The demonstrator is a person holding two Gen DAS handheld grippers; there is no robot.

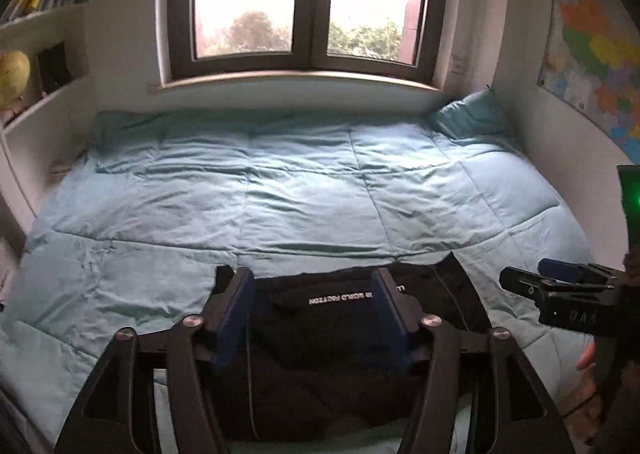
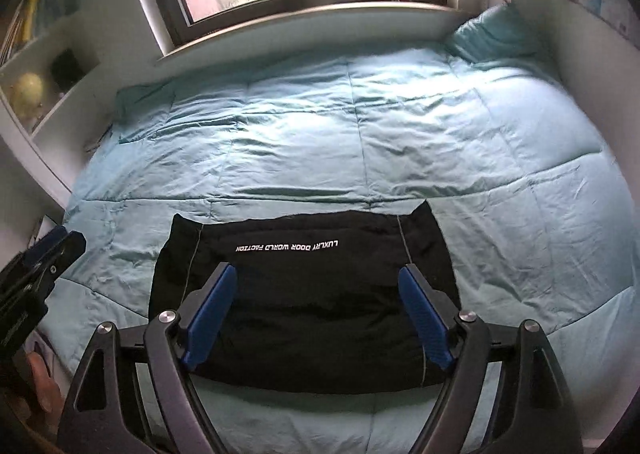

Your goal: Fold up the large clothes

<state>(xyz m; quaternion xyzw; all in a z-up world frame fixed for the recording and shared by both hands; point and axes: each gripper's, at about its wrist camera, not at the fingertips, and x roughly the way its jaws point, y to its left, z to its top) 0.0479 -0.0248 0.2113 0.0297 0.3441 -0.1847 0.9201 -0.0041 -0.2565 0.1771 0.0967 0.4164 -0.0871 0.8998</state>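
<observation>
A black garment [image 2: 304,318] with a line of white lettering lies folded into a flat rectangle near the front edge of the bed. My right gripper [image 2: 318,274] hovers above it, open, with nothing between its blue pads. My left gripper [image 1: 314,282] also hangs open over the black garment [image 1: 332,338], and its jaws hold nothing. In the left wrist view the right gripper [image 1: 524,280] shows at the right edge, off the cloth, with a hand below it. In the right wrist view the left gripper [image 2: 60,244] shows at the left edge, beside the garment.
A teal quilt [image 2: 400,126] covers the whole bed, with a teal pillow [image 2: 496,34] at the far right corner. A window [image 1: 312,2] and sill run along the far side. White shelves [image 1: 44,54] with books and a globe stand left; a map [image 1: 596,66] hangs right.
</observation>
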